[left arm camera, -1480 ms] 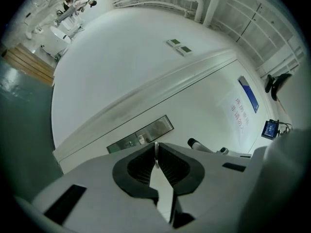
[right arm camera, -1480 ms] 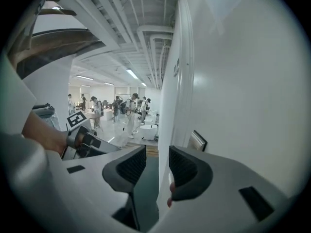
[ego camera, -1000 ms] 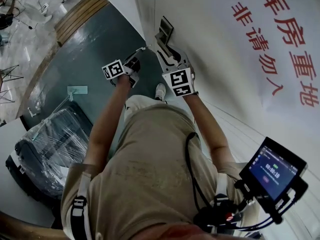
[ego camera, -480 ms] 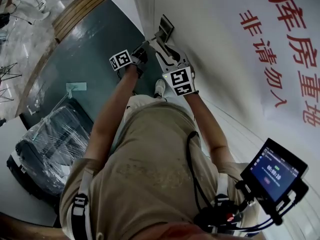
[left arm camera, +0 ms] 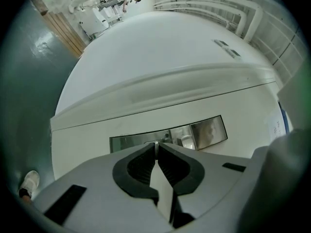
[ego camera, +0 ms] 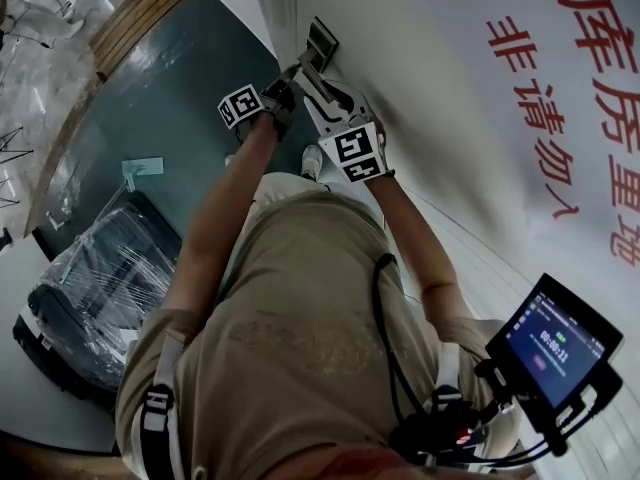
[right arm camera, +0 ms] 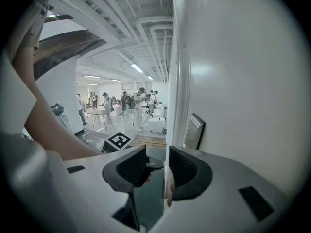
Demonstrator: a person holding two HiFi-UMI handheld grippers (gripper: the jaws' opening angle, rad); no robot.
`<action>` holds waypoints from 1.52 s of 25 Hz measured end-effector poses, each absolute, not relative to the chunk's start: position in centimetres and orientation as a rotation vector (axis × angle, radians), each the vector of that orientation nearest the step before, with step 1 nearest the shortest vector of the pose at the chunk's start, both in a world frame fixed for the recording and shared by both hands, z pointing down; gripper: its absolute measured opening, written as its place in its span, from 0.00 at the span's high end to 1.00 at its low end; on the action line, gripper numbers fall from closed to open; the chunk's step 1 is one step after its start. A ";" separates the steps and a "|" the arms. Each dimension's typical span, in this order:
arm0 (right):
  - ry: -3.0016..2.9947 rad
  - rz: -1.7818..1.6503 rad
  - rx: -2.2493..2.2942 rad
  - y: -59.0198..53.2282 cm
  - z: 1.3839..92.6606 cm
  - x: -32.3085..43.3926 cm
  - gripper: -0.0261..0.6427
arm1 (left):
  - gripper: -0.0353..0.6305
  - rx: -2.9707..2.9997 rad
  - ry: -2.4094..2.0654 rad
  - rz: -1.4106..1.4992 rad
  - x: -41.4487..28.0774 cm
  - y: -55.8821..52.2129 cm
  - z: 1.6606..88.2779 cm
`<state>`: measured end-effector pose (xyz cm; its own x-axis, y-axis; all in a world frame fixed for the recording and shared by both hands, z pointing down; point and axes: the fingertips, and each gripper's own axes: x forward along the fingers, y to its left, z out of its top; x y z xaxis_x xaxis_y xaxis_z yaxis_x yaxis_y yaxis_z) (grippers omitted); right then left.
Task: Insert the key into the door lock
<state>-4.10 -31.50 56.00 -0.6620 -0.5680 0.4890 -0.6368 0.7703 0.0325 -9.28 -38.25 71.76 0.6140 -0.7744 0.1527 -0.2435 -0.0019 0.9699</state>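
Steel lock plate (left arm camera: pixel 210 129) just beyond left tool (left arm camera: pixel 156 152) pinching key (left arm camera: pixel 156 144); right tool (right arm camera: pixel 158 166) spread beside door (right arm camera: pixel 243 81).

lock plate (left arm camera: pixel 209 130): polished metal, mirror-glossy | door (left arm camera: pixel 77 140): smooth matt white | floor (ego camera: pixel 170 88): glossy

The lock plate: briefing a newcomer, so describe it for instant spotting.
Find the big white door with red characters. Near its edge beside the dark floor sits the lock plate. It's the only shiny metal rectangle on that plain white surface.
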 end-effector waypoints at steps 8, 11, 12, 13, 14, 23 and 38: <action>-2.484 0.157 0.873 -30.9 55.4 -4.1 0.73 | 0.90 1.532 -0.910 -0.542 -9.2 -38.8 71.8; -2.475 0.145 0.853 -30.5 55.6 -3.9 0.73 | 0.90 1.526 -0.916 -0.558 -9.1 -38.9 71.9; -2.473 0.142 0.848 -30.4 55.7 -3.8 0.73 | 0.90 1.518 -0.914 -0.571 -9.0 -38.8 72.0; -2.472 0.141 0.843 -30.3 55.7 -3.7 0.73 | 0.90 1.506 -0.914 -0.587 -9.0 -38.7 72.1; -2.472 0.141 0.838 -30.2 55.7 -3.7 0.73 | 0.90 1.491 -0.915 -0.608 -8.9 -38.7 72.2; -2.479 0.137 0.825 -30.6 55.7 -4.1 0.73 | 0.90 1.396 -0.914 -0.697 -8.3 -38.6 72.6; -2.478 0.146 0.804 -30.2 56.2 -4.6 0.73 | 0.90 1.467 -0.919 -0.647 -7.9 -38.4 72.5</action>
<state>-4.59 -30.17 56.15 -0.6848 -0.5165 0.5141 -0.5731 0.8174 0.0578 -7.94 -38.43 72.52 0.5287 -0.8397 0.1244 -0.1658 0.0416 0.9853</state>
